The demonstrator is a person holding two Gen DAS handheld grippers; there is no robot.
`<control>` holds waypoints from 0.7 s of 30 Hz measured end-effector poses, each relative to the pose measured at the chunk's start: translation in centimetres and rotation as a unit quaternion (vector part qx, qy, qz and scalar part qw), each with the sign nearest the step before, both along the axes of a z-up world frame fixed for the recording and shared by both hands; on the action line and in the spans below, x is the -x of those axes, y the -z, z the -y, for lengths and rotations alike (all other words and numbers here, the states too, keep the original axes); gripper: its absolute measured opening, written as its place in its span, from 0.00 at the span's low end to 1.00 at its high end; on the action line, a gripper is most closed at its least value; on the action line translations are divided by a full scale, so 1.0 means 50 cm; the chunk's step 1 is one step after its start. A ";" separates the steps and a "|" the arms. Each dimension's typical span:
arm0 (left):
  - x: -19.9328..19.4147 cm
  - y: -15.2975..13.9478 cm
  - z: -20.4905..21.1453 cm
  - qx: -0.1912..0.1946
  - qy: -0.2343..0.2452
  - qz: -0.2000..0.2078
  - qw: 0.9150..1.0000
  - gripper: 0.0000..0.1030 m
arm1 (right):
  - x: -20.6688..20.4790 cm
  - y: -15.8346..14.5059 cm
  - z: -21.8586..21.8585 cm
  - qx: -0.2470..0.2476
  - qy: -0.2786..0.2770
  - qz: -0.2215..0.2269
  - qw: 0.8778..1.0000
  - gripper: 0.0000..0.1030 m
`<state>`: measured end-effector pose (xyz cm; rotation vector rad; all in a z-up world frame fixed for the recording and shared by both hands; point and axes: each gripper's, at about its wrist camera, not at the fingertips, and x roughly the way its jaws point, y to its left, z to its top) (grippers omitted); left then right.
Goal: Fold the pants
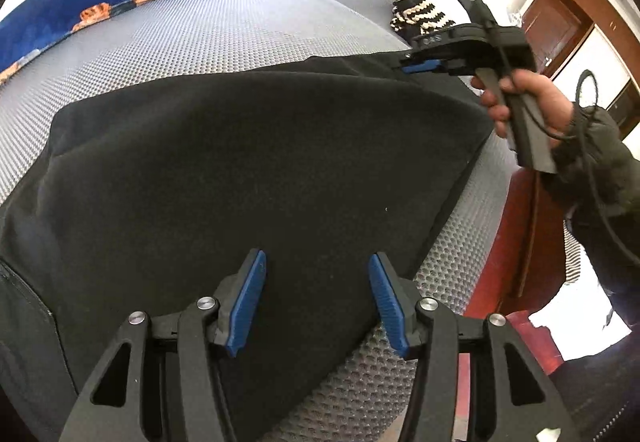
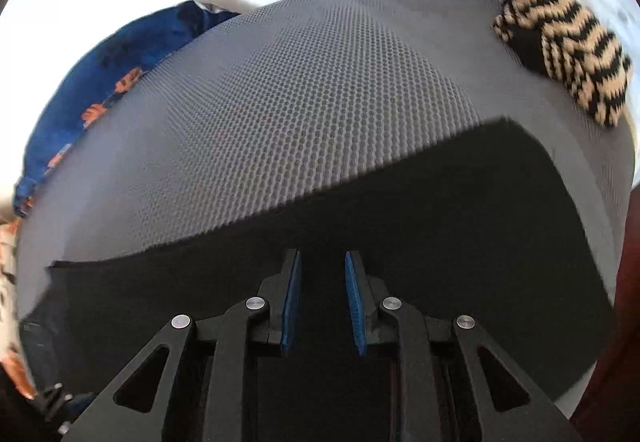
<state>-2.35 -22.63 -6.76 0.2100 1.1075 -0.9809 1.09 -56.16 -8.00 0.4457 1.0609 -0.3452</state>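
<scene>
Black pants (image 1: 248, 161) spread flat on grey mesh mat (image 1: 200, 37), near edge running along the mat's side beside a red-brown board (image 1: 504, 242); a rounded top layer over a lower one suggests one fold already laid, though hard to be sure

Left gripper (image 1: 316, 298) poised above the near part of the cloth, blue pads (image 1: 248, 302) well apart, nothing between them; probably held wide so as to come down over an edge or to press the layer flat

Right gripper (image 1: 418, 66) out at the far right corner of the pants, seen side-on in the left view, low and close to the cloth edge, gripped by the right hand (image 1: 520, 105). In its own view, right gripper (image 2: 320, 302) with pads (image 2: 290, 306) only a narrow gap apart and cloth beneath; no fabric plainly caught between them, so apparently empty. Likely set at that corner to pinch it for the next fold or to square it up

Blue pillow (image 2: 100, 81) at the mat's far left and striped knit (image 2: 568, 53) at the far right, both well apart from the pants, clear of the folding area
</scene>
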 end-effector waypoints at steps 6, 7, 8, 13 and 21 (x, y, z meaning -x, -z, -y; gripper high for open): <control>0.005 -0.001 -0.007 0.005 0.002 0.001 1.000 0.49 | -0.060 0.001 0.043 0.004 0.013 0.003 1.000 0.23; 0.004 -0.001 -0.008 0.006 0.003 0.001 1.000 0.49 | -0.066 0.001 0.045 0.004 0.011 0.001 1.000 0.23; 0.005 -0.001 -0.009 0.006 0.003 0.000 1.000 0.49 | -0.071 -0.001 0.051 0.001 0.010 -0.002 1.000 0.23; 0.009 -0.002 -0.011 0.006 0.007 0.004 1.000 0.49 | -0.046 -0.048 0.117 0.024 0.061 0.019 0.998 0.23; -0.033 -0.032 -0.016 0.022 -0.018 -0.004 1.000 0.49 | 0.002 -0.063 0.055 -0.029 -0.009 0.030 0.999 0.24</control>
